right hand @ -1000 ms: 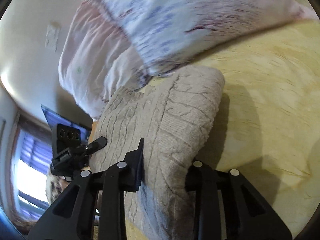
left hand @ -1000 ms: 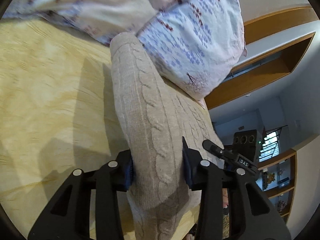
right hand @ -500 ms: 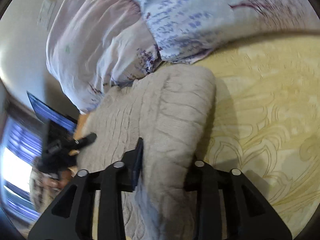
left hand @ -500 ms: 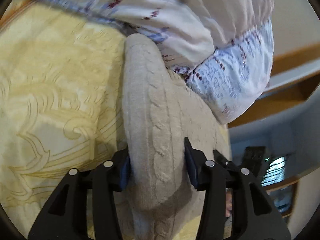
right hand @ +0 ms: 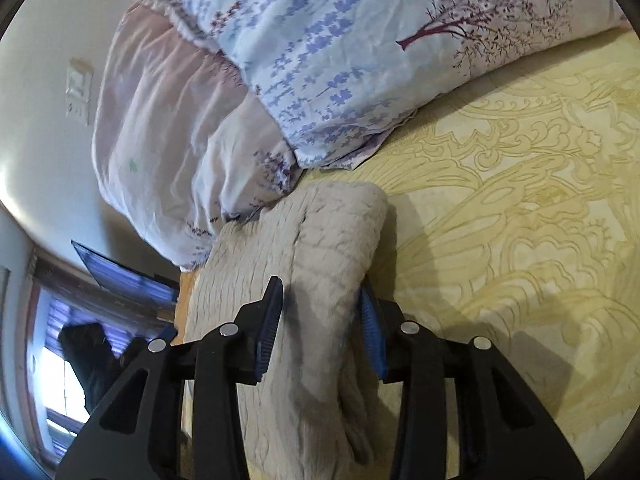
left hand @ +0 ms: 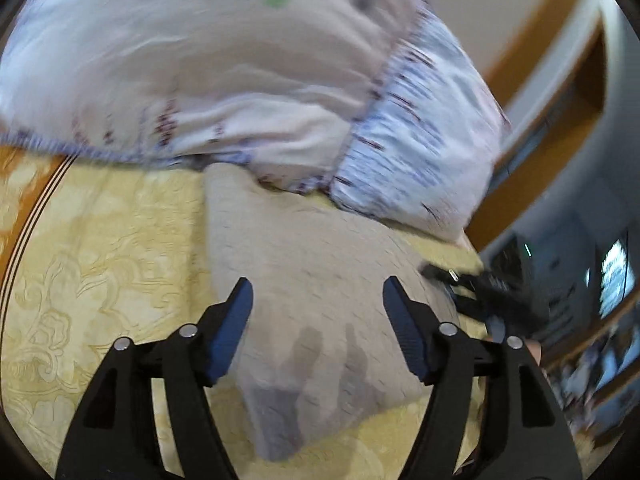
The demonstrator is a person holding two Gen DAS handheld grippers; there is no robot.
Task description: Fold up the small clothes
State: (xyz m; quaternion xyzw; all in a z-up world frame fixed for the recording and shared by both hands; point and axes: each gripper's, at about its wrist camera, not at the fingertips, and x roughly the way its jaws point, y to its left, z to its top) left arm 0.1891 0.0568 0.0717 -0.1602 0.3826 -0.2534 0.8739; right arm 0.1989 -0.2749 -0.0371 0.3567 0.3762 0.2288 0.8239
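Where the beige knit sweater [left hand: 320,288] lies folded on the yellow bedspread [left hand: 100,264], its far edge touches the floral duvet [right hand: 360,48]. Left gripper [left hand: 316,300]: jaws spread wide, sweater flat beneath and between them, neither pad gripping it. Right gripper [right hand: 320,304]: jaws clamped on the sweater's raised fold [right hand: 332,256], blue pads pressing either side.

Both wrist views look closely along the bed from opposite sides, sharing the sweater [left hand: 320,280] [right hand: 320,248] and pillows [left hand: 240,80] [right hand: 340,60].
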